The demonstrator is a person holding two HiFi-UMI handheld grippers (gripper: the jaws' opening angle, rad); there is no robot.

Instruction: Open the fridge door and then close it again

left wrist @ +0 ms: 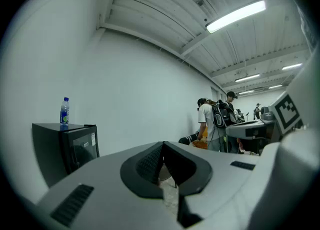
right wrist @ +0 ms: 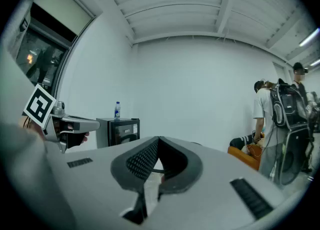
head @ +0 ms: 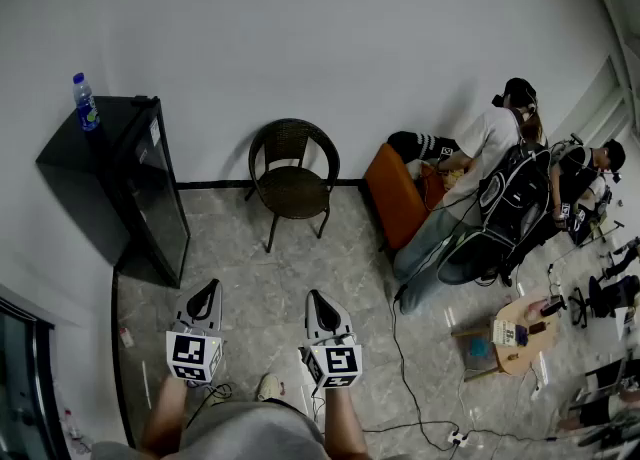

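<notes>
You hold your left tool (head: 204,298) and right tool (head: 319,302) fully closed on nothing, well apart from the shut fridge (head: 152,186).

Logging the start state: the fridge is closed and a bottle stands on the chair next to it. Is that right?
Not quite. The bottle stands on top of the fridge, not on the chair. The head view shows this. The rest holds: the fridge is closed and the chair is next to it.
</notes>
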